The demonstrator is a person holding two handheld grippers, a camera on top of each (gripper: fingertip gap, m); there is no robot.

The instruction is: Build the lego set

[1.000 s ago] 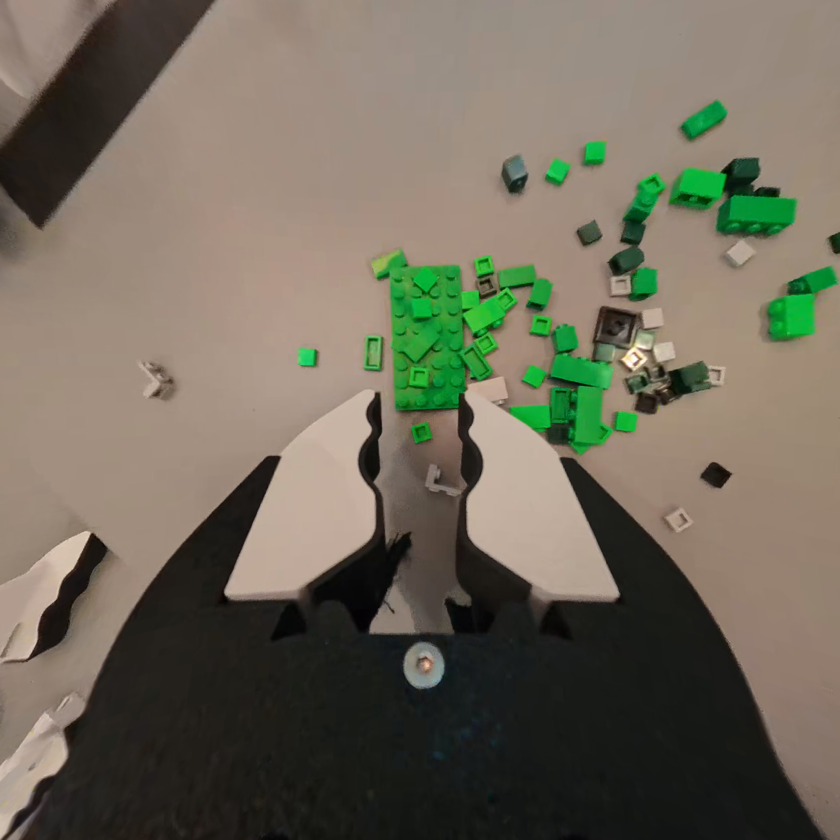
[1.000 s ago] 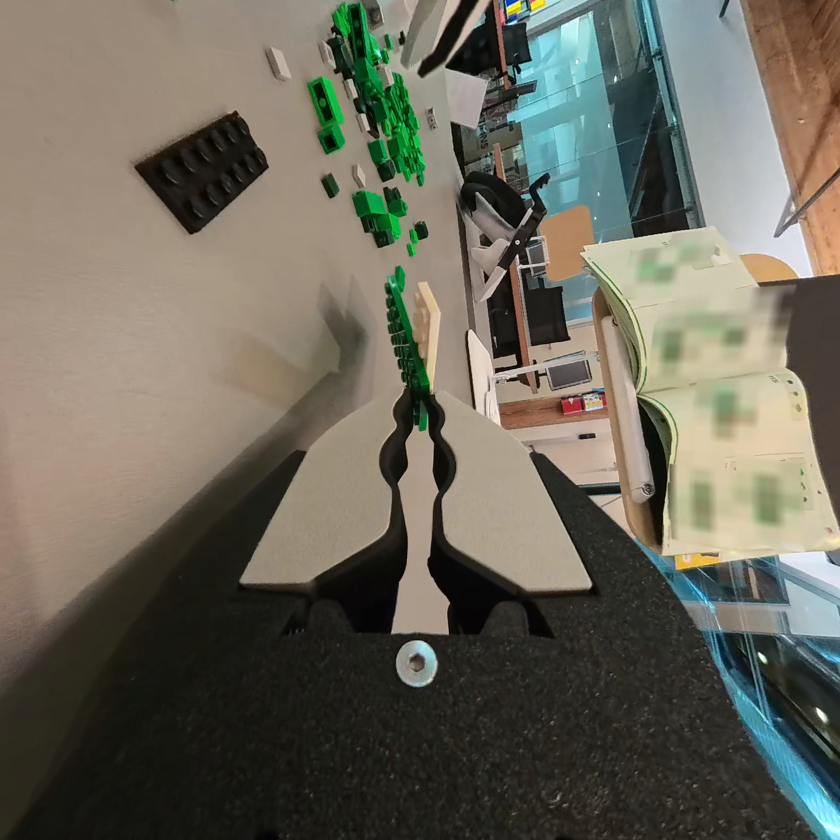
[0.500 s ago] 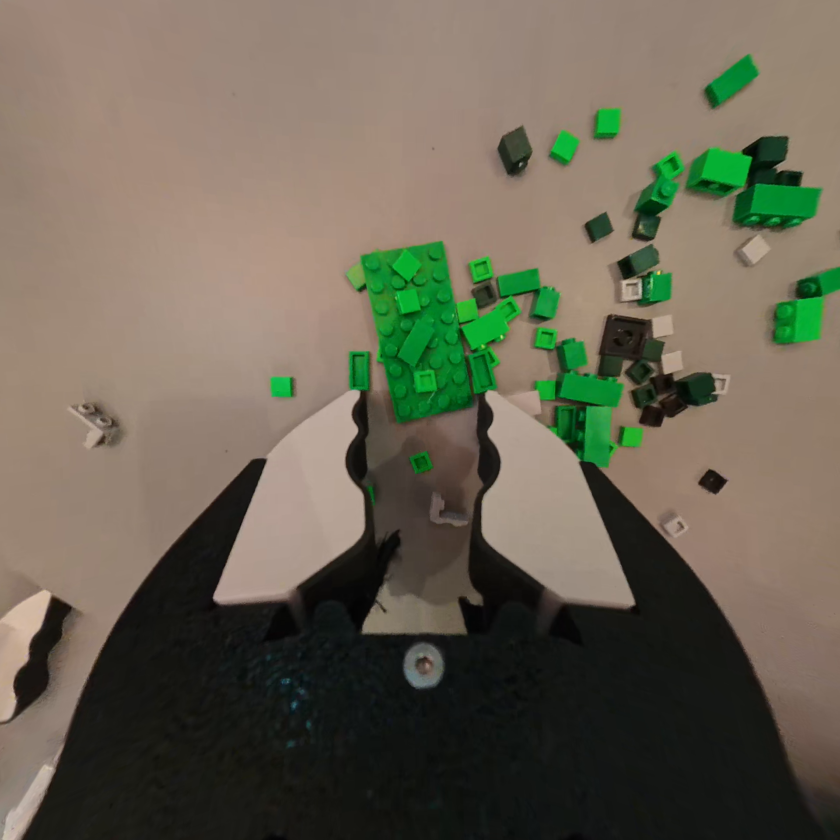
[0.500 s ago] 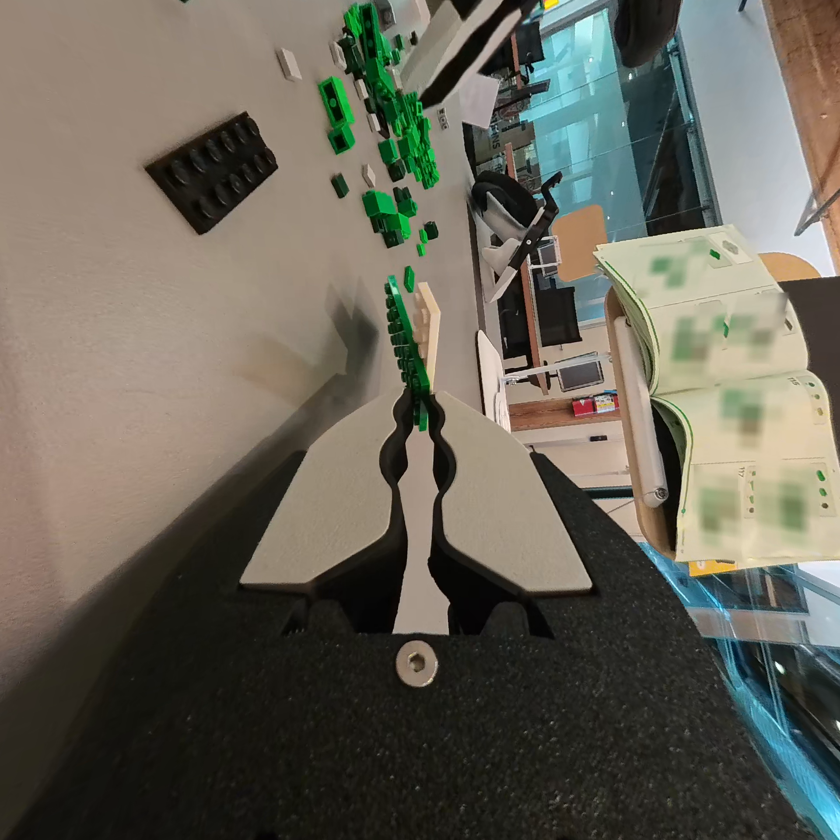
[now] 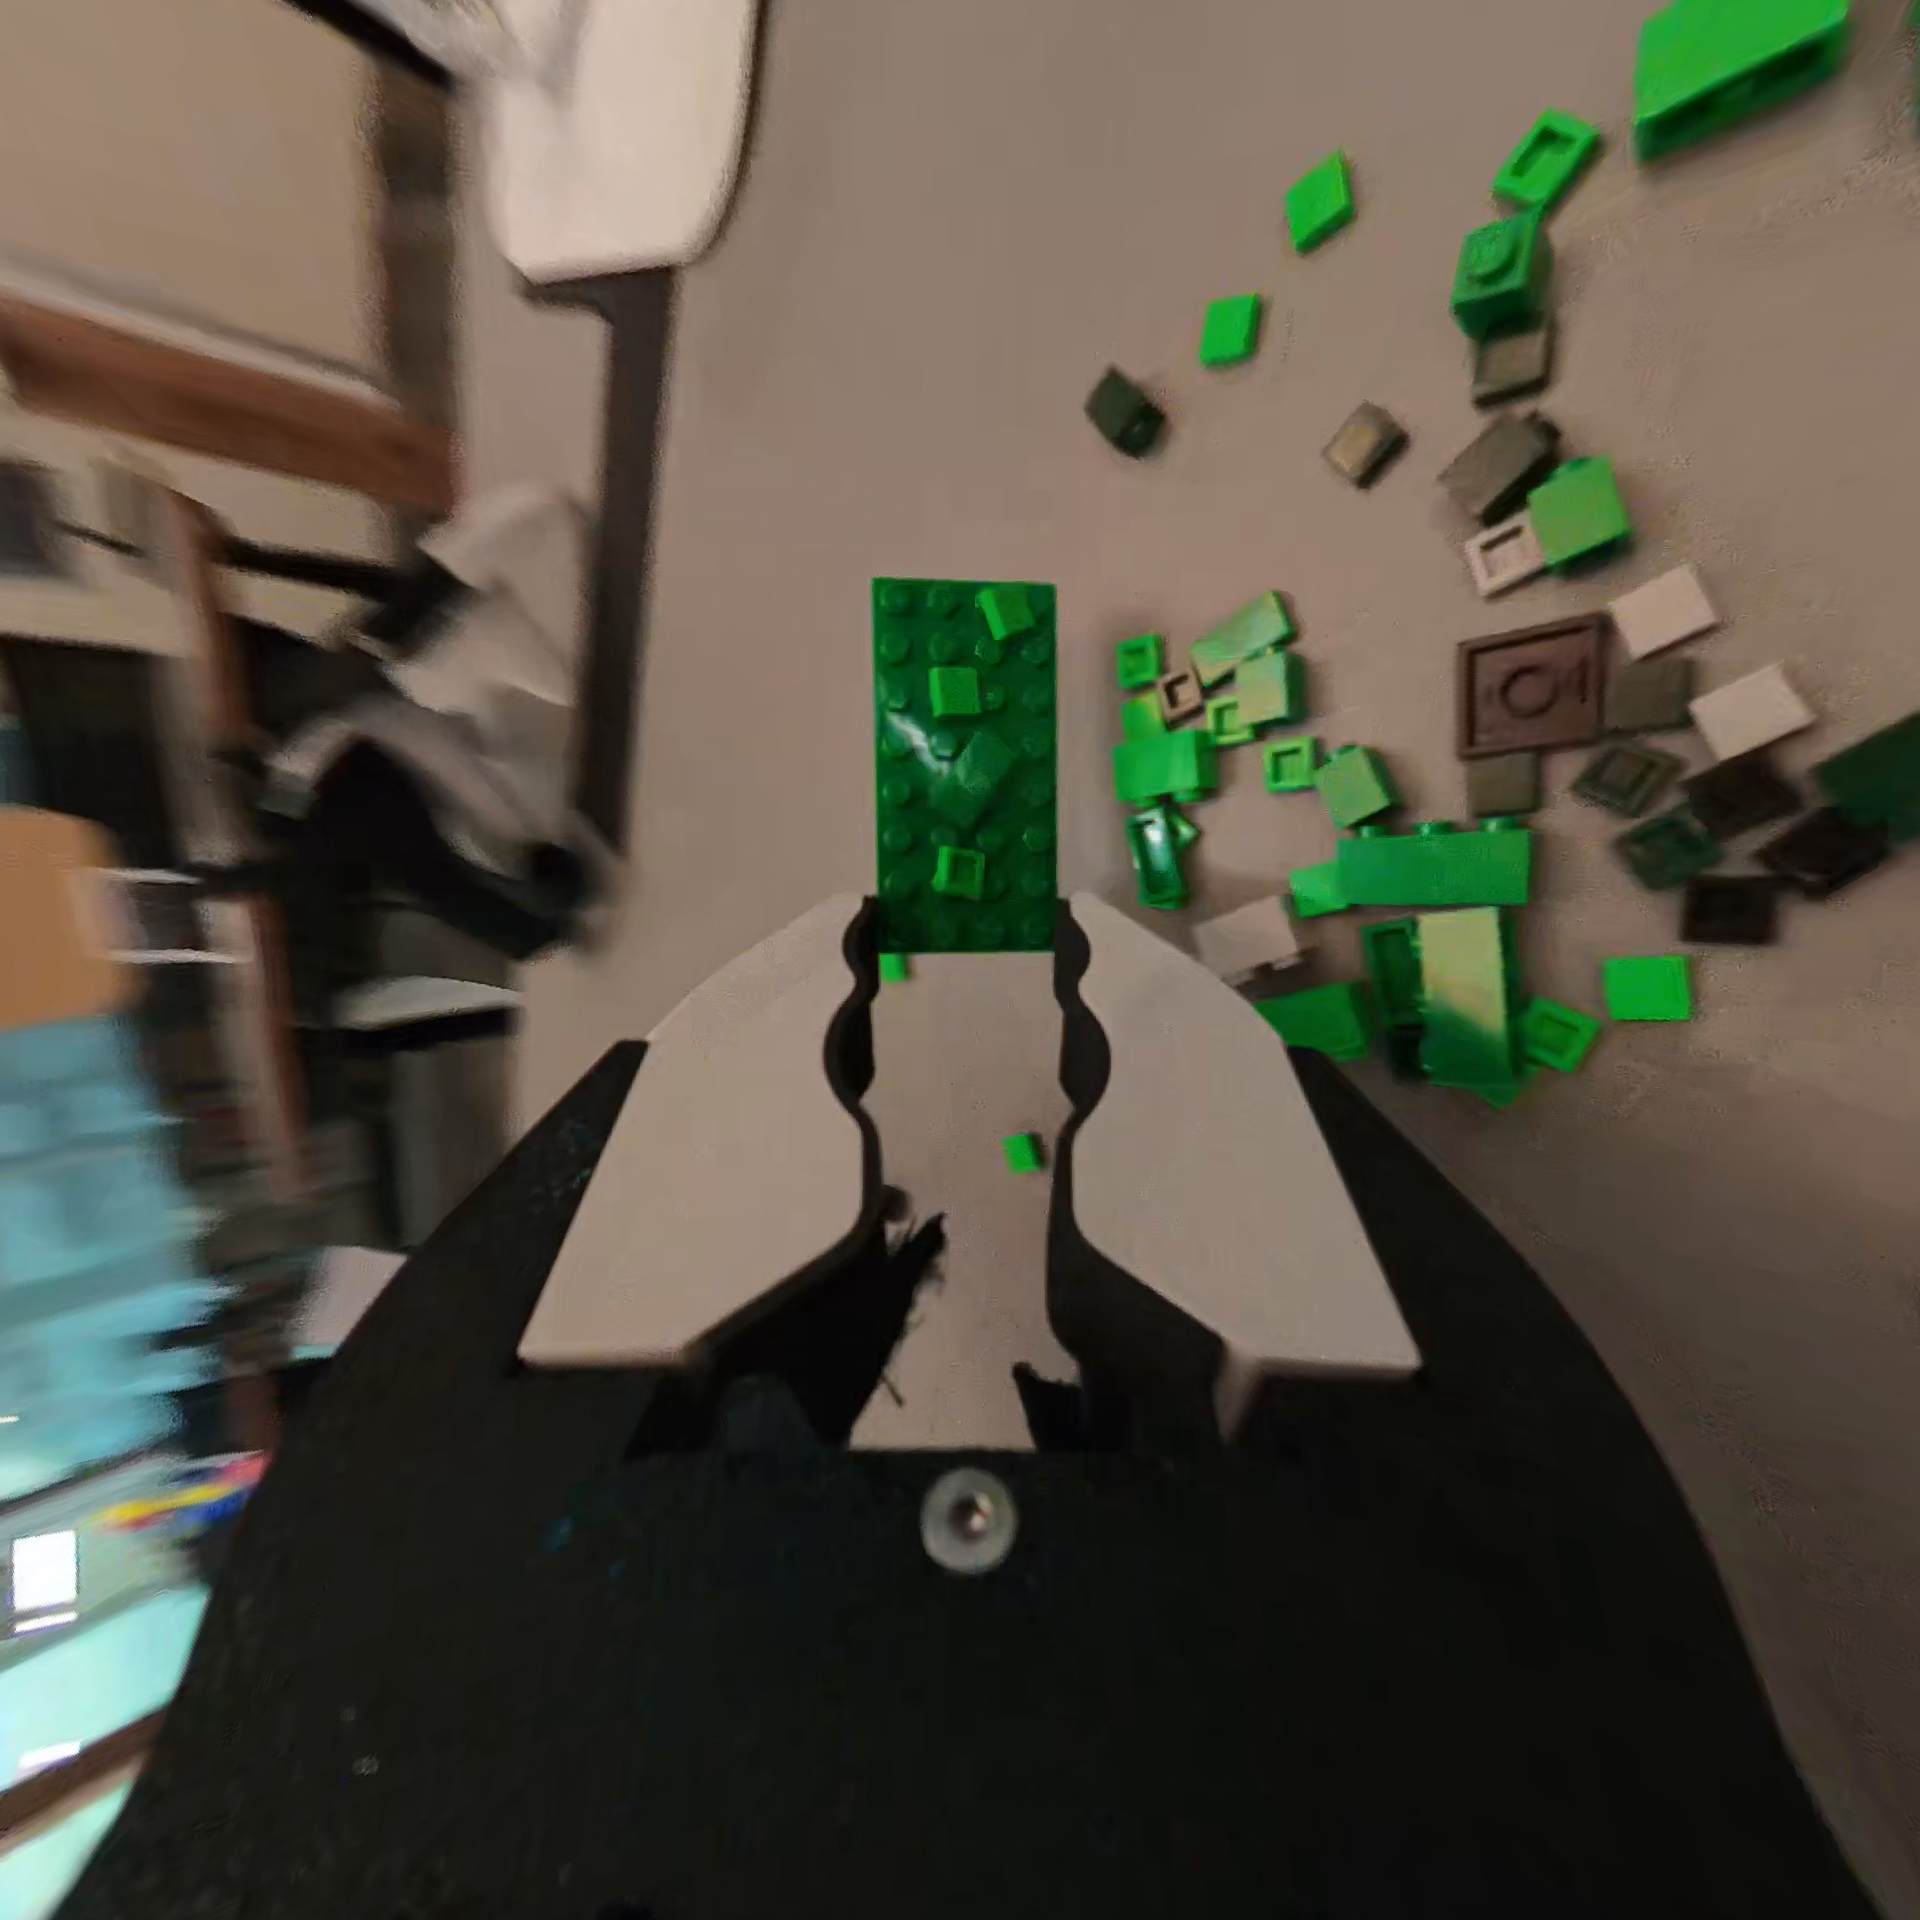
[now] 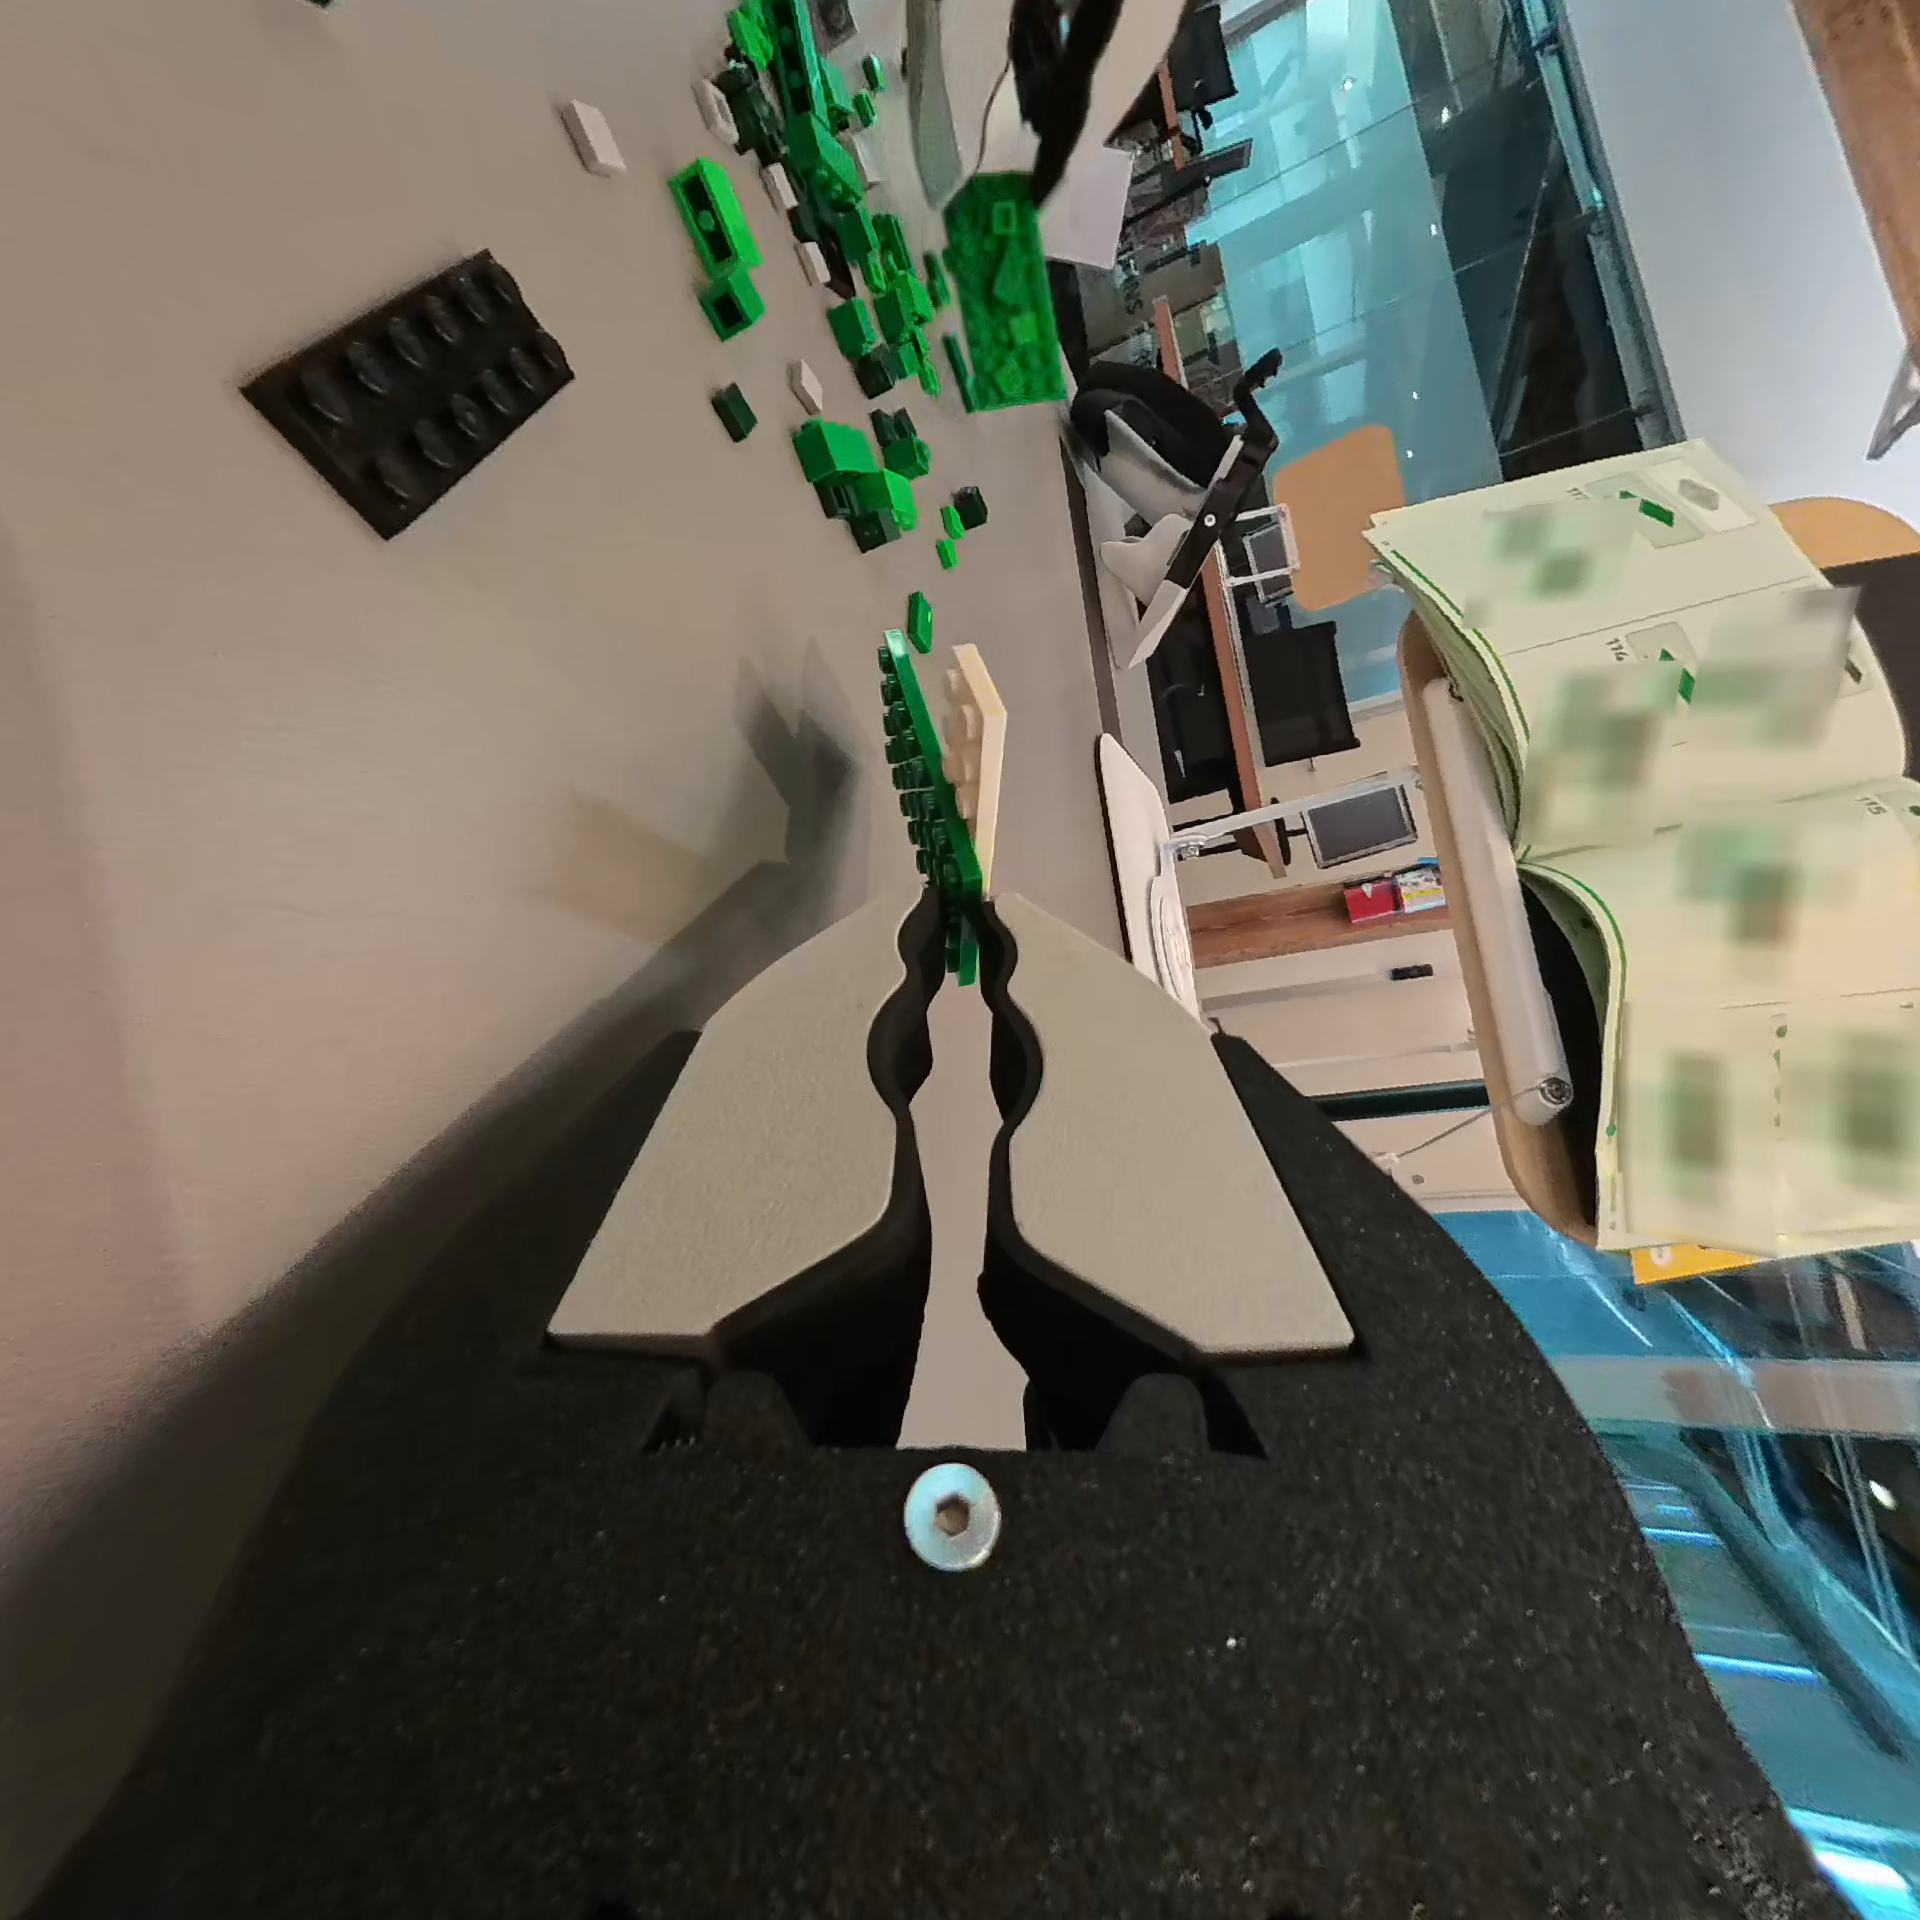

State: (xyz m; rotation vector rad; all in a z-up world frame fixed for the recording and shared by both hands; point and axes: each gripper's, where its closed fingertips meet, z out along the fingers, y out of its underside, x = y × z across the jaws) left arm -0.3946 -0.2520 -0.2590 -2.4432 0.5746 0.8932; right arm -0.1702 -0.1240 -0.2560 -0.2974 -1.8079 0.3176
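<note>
Jaws clamped: left gripper (image 5: pixel 966 925) on green plate (image 5: pixel 964 764), right gripper (image 6: pixel 961 914) on green-and-tan assembly (image 6: pixel 940 769). Align studs squarely before pressing.

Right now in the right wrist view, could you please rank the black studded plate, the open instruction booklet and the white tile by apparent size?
1. Open instruction booklet, though nearer
2. Black studded plate
3. White tile

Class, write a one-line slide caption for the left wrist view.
Left gripper grips a green plate by its end, loose bricks scattered on the table.
</note>
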